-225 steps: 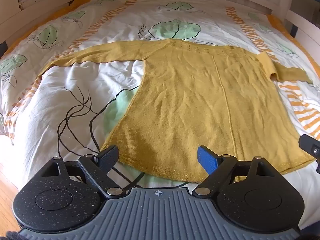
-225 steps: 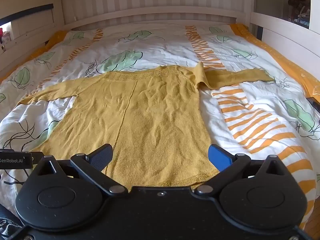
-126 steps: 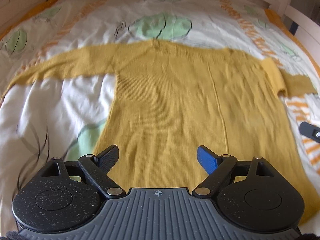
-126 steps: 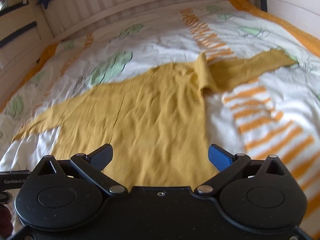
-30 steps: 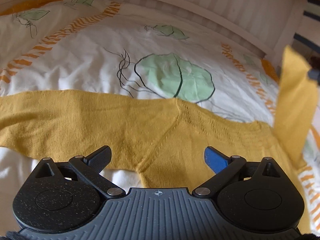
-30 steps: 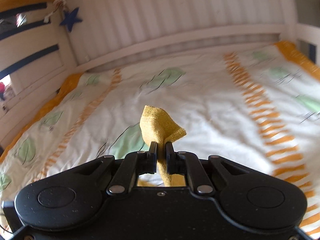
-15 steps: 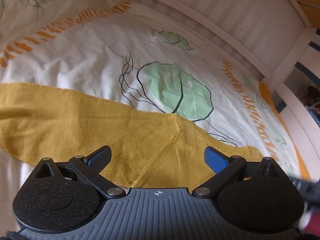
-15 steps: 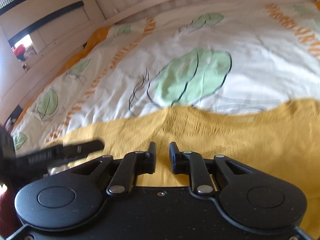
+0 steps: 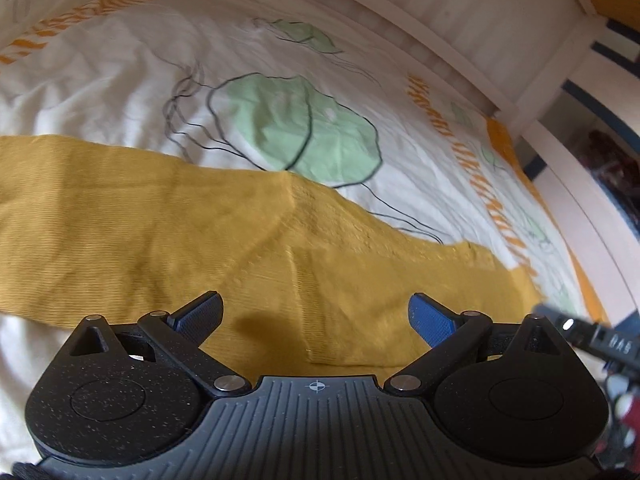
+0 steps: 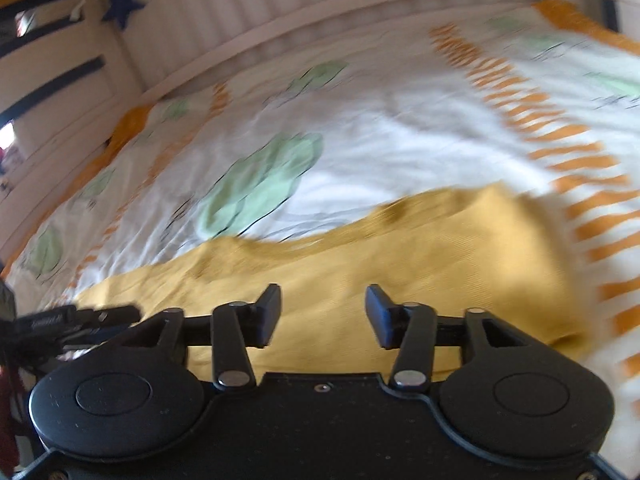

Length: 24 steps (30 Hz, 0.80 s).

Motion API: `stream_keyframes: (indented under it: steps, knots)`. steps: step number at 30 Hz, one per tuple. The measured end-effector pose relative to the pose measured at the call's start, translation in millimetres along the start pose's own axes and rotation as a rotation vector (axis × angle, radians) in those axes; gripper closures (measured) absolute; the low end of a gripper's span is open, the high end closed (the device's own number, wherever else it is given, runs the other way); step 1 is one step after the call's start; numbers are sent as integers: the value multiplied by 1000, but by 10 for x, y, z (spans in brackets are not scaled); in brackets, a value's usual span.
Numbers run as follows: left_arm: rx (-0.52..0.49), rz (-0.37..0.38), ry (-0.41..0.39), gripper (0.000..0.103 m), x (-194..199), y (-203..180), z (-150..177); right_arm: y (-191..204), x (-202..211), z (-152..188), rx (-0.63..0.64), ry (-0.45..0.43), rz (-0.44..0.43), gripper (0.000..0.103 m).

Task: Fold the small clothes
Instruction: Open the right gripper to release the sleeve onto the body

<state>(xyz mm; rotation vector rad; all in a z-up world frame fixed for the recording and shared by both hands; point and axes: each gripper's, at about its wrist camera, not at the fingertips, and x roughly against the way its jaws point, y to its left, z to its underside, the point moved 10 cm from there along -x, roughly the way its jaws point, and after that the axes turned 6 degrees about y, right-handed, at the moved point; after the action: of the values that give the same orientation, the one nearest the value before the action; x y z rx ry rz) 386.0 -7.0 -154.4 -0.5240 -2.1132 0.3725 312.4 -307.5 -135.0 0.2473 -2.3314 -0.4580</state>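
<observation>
A mustard-yellow knit sweater (image 9: 248,240) lies flat on the bed, its left sleeve (image 9: 80,200) stretched out to the left. Its right sleeve is folded in over the body (image 10: 460,248). My left gripper (image 9: 316,316) hovers open just above the sweater's upper body, nothing between its blue pads. My right gripper (image 10: 322,314) hangs over the folded sleeve and shoulder; its jaws are opening and nothing is between them. Part of the right gripper shows at the right edge of the left wrist view, and part of the left gripper (image 10: 72,320) shows at the left of the right wrist view.
The sweater rests on a white duvet (image 9: 120,80) printed with green leaves and orange stripes. A white slatted headboard (image 9: 460,20) runs along the far side and a white rail (image 9: 580,200) bounds the right. A blue star (image 10: 122,6) hangs on the left frame.
My right gripper, a second ago shut on the raised sleeve end, came down over the sweater and let it go; its jaws have spread. The sleeve now lies on the body. My left gripper drifted a little lower.
</observation>
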Motion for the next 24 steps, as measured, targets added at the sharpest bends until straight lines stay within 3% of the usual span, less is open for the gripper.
stream_keyframes:
  steps: [4, 5, 10, 15, 16, 18, 20, 22, 24]
  knots:
    - [-19, 15, 21, 5, -94, -94, 68, -426, 209, -226, -54, -85, 59, 34]
    - [-16, 19, 29, 12, -126, -109, 82, -531, 253, -282, -71, -103, 69, 33]
    - [-51, -2, 77, 12, -325, -201, 111, -949, 375, -493, -112, -163, 116, 30]
    - [-117, -43, 89, 13, -428, -300, 100, -1197, 356, -437, -117, -175, 128, 28]
    - [-120, -50, 89, 17, -439, -315, 89, -1249, 313, -398, -132, -148, 127, 28]
    - [-126, -67, 85, 36, -436, -337, 75, -1321, 225, -358, -169, -100, 114, 28]
    - [-123, -102, 73, 71, -421, -315, 46, -1356, 185, -359, -190, -87, 103, 28]
    - [-94, -117, 52, 92, -388, -265, 6, -1369, 176, -374, -183, -95, 106, 28]
    - [-33, -107, 26, 97, -333, -208, -51, -1386, 185, -366, -163, -101, 124, 28]
